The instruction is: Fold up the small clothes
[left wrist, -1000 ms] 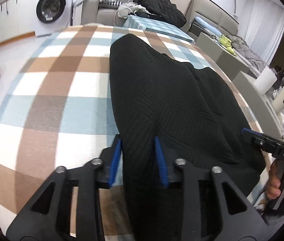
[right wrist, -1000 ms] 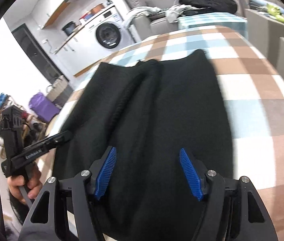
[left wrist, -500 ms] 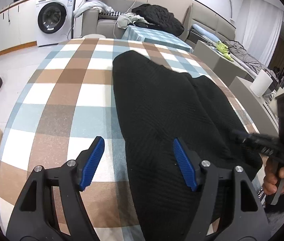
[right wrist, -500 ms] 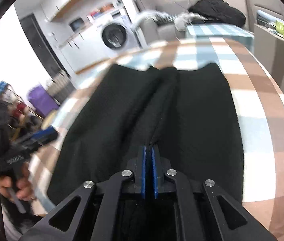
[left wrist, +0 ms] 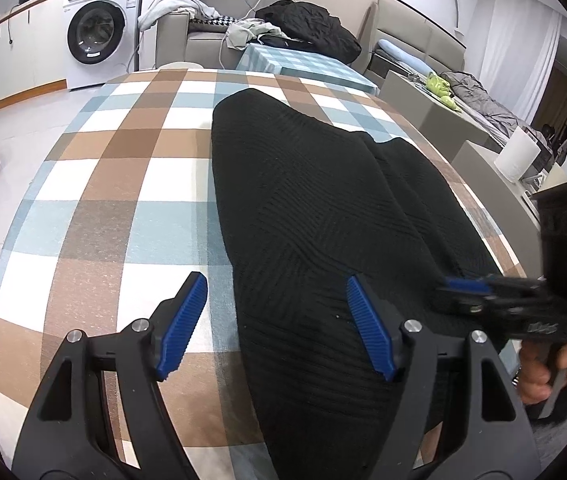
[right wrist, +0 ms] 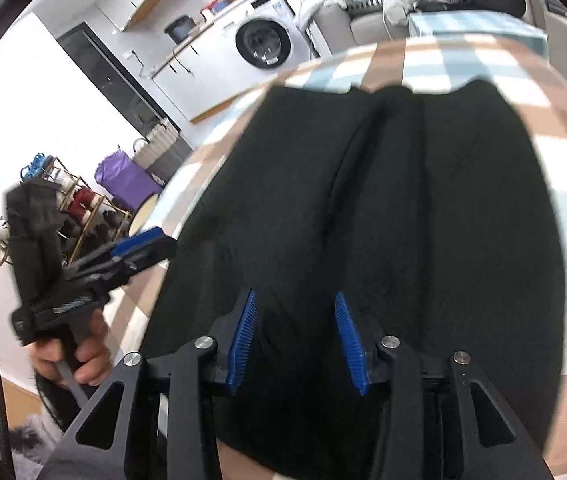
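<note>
In the left wrist view, one black knit garment (left wrist: 323, 216) lies flat along a checked cloth (left wrist: 115, 184) covering the worktop, its long body running away from the camera with a narrower fold along its right side. The left tool (left wrist: 277, 326) stands wide open, gripping nothing: one blue pad over the bare cloth, the other over the garment's near end. The right tool (left wrist: 463, 286) enters from the right edge, held by one hand (left wrist: 539, 372). One washing machine (left wrist: 97, 32) stands in the background. In the right wrist view, which is blurred, the same garment (right wrist: 423, 200) fills the middle. The right tool (right wrist: 293, 338) has its jaws opening, its two blue pads apart over the dark fabric and pinching none of it. The left tool (right wrist: 139, 242) shows at the left in one hand (right wrist: 79, 356).
</note>
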A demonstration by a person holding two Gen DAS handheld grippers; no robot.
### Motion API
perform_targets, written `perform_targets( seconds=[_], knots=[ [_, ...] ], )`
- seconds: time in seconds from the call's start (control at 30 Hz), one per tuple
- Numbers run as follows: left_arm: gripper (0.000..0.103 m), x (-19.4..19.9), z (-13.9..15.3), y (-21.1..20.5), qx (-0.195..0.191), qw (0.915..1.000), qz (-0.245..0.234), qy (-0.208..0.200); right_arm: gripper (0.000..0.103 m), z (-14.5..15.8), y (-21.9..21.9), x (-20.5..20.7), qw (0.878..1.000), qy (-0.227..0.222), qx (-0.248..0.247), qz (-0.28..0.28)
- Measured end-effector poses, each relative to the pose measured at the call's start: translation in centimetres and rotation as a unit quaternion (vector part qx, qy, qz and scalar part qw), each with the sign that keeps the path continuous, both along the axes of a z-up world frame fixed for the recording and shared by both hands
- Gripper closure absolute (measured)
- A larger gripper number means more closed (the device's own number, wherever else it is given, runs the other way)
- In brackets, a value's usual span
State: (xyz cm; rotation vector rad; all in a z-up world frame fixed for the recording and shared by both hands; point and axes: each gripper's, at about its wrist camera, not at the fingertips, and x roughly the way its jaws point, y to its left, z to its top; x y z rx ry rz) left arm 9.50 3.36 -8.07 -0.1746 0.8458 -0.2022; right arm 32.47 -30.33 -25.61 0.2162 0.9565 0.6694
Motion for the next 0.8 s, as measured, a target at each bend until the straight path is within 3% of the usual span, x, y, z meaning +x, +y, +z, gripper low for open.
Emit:
perform_targets(
  seconds=[0.03,0.07,0.17,0.23,0.4,0.53,0.67,0.73,0.8],
  knots=[
    [0.033,0.0,0.1,-0.1,-0.002,1.0,0.0,0.0,0.09,-0.1,0.3,0.0,1.0,-0.002,0.003,0.001],
    [0.032,-0.1,0.1,-0.2,-0.001,1.0,-0.001,-0.002,0.092,0.2,0.2,-0.2,1.0,-0.006,0.009,-0.001],
    [0.032,-0.4,0.4,-0.4,-0.002,1.0,-0.006,-0.005,0.093,3.0,-0.6,-1.5,0.998,-0.052,0.026,-0.007],
    [0.028,-0.5,0.6,-0.7,-0.001,0.9999,-0.011,-0.007,0.093,3.9,-0.8,-2.0,0.998,-0.062,0.006,-0.007],
    [0.027,-0.7,0.3,-1.6,0.012,0.9997,-0.021,-0.002,0.093,1.0,0.6,-1.2,0.997,-0.023,-0.068,-0.01],
    [0.027,-1.3,0.7,-2.3,0.012,0.9991,-0.04,-0.009,0.085,1.2,0.2,-1.0,0.999,-0.009,-0.043,0.01],
    [0.026,-2.1,0.9,-3.9,0.014,0.9962,-0.085,-0.009,0.064,0.8,-0.2,-1.4,0.998,0.006,-0.034,0.044],
    [0.026,-2.6,0.9,-5.1,0.024,0.9939,-0.107,-0.01,0.064,0.5,0.1,-1.9,0.997,0.005,-0.049,0.059],
    [0.026,-2.9,0.8,-5.9,0.029,0.9918,-0.124,-0.009,0.072,0.4,0.3,-2.2,0.997,-0.008,-0.053,0.063]
  ],
)
